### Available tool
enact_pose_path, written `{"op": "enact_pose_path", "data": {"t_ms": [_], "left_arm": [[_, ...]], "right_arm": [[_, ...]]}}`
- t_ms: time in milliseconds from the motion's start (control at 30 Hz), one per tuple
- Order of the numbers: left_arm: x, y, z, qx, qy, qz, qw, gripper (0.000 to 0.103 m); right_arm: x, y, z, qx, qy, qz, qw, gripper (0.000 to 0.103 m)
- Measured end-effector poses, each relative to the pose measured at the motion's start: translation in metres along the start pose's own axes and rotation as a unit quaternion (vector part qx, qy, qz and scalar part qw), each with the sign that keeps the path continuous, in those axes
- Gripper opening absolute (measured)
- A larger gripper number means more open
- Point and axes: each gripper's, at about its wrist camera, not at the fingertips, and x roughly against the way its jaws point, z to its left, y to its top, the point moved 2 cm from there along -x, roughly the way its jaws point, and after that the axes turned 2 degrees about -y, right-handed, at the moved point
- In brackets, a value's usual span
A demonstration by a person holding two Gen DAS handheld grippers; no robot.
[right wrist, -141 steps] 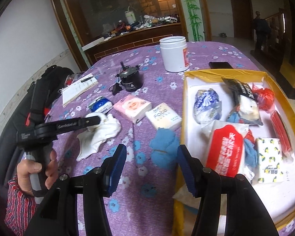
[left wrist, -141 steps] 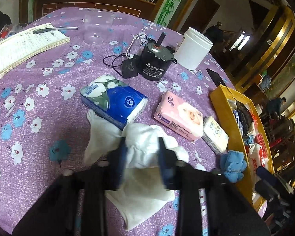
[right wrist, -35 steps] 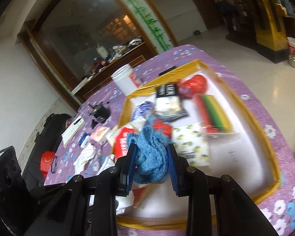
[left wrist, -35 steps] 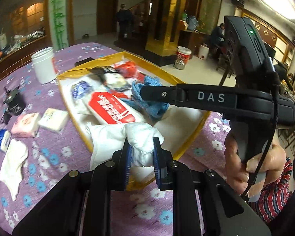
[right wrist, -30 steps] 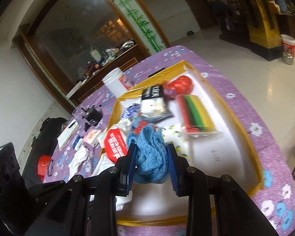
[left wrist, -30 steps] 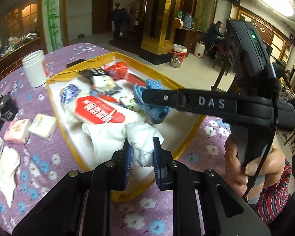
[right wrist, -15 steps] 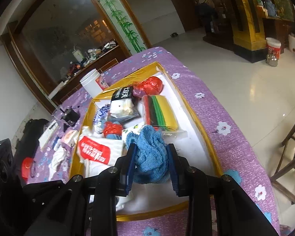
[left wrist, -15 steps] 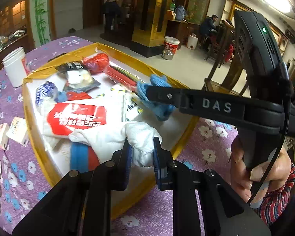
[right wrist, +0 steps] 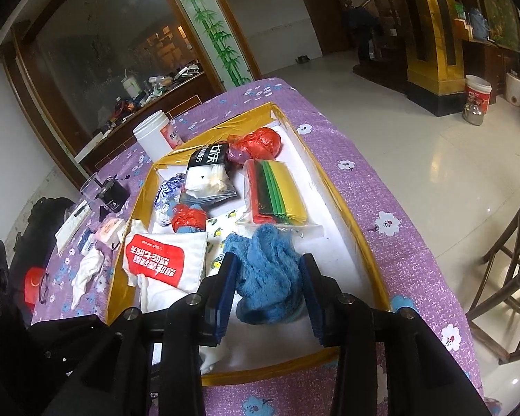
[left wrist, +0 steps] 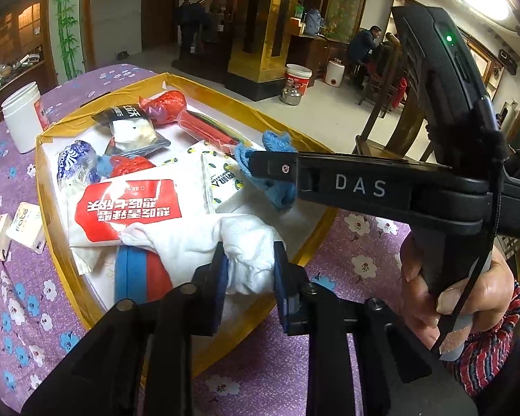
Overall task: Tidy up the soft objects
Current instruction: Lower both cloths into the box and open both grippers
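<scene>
Cloths are what we've got in both tools right now, and both are hanging over the yellow-rimmed tray (right wrist: 365,242) because that's where the soft stuff goes. Our left tool (left wrist: 249,272) is pinched tight on a bunched white cloth (left wrist: 246,242), its loose end draping onto the red-and-white packet (left wrist: 131,204) near the tray's front edge. Our right tool (right wrist: 267,289) has its pads closed in on a crumpled blue cloth (right wrist: 265,270), held above the bare white patch of the tray floor, which looks like the obvious free spot since the far end is already packed with the striped packet (right wrist: 277,190) and red bag (right wrist: 260,144). We're keeping both bundles low and inside the rim so they drop in, not onto the purple flowered counter (right wrist: 398,228). Still out on the counter: another white cloth (right wrist: 86,272) and a couple of tissue packs (left wrist: 24,222), so we reckon there's more to fetch after this drop.
</scene>
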Motion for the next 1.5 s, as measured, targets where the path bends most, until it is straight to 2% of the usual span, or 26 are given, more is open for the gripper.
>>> {"op": "enact_pose_path", "data": {"t_ms": [100, 233, 900, 1267, 1500], "left_arm": [[0.002, 0.0, -0.001, 0.001, -0.001, -0.001, 1.0, 0.026], [0.007, 0.002, -0.002, 0.006, -0.004, -0.009, 0.9999, 0.036], [0.039, 0.003, 0.005, 0.016, -0.007, -0.044, 0.9989, 0.036], [0.058, -0.003, 0.03, 0.04, 0.001, -0.062, 0.9972, 0.036], [0.076, -0.012, 0.062, 0.077, 0.014, -0.076, 0.994, 0.036]], "right_arm": [[0.003, 0.001, 0.002, 0.002, 0.002, -0.004, 1.0, 0.043], [0.008, 0.002, 0.002, 0.002, 0.003, -0.013, 1.0, 0.044], [0.029, 0.01, 0.014, 0.005, 0.01, -0.035, 0.999, 0.044], [0.032, 0.011, 0.042, 0.026, 0.02, -0.036, 0.999, 0.047], [0.032, 0.008, 0.07, 0.052, 0.035, -0.034, 0.997, 0.05]]}}
